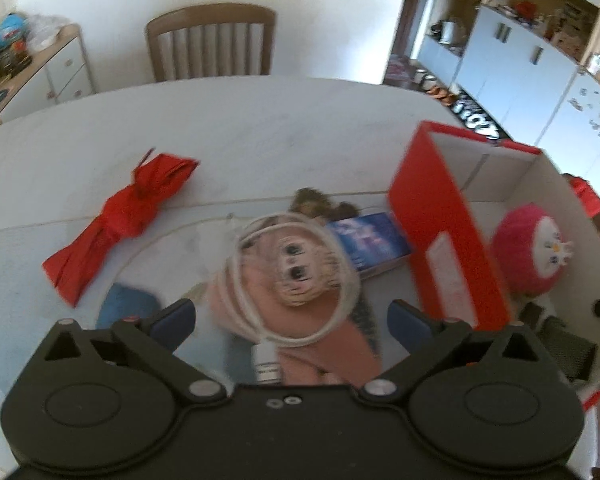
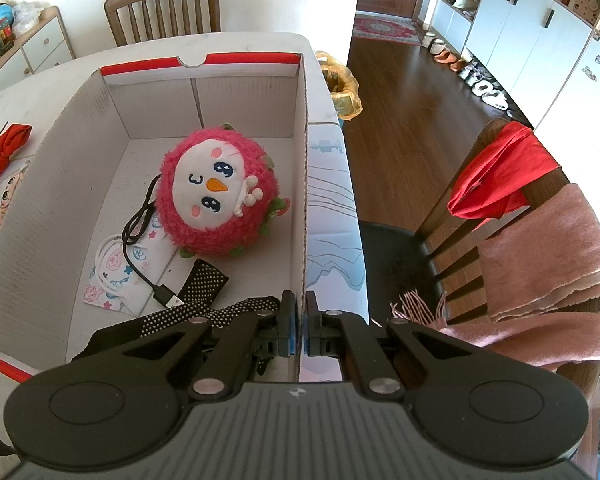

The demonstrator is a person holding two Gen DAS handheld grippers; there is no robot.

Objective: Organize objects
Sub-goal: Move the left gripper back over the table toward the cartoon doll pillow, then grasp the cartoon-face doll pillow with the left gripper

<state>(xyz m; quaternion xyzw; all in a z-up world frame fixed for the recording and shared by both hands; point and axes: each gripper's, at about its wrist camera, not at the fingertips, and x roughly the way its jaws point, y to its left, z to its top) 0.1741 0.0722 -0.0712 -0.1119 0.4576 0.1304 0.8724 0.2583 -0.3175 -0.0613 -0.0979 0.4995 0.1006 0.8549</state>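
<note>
Left gripper (image 1: 292,316) hangs with its jaws spread wide and nothing between them, poised above a coiled white cable (image 1: 296,280) that rests on a pink cartoon-faced cloth (image 1: 300,276) on the table (image 1: 228,136). We see the cable's plug end pointing back toward the gripper's body. Just beyond the cloth lie a blue booklet (image 1: 370,242) and a dark fuzzy item too blurred for us to name; a folded red umbrella (image 1: 120,220) lies well apart to the left, and a blue object peeks out beside the left finger.

Our right gripper (image 2: 301,320) is clenched on the side wall of the red-and-white cardboard box (image 2: 304,200), one finger inside and one outside. Within the box we find a pink plush toy (image 2: 216,196), a black USB cable (image 2: 140,240), a patterned face mask (image 2: 116,276) and a black dotted strap (image 2: 204,280).

The table is pale and marbled, and a wooden chair (image 2: 164,4) stands at its far edge. To the right, a second chair (image 2: 496,184) carries a red garment (image 2: 496,176) and a pink scarf (image 2: 548,256) above a dark wood floor (image 2: 412,112). White cabinets (image 2: 540,40) and a row of shoes line the far wall.
</note>
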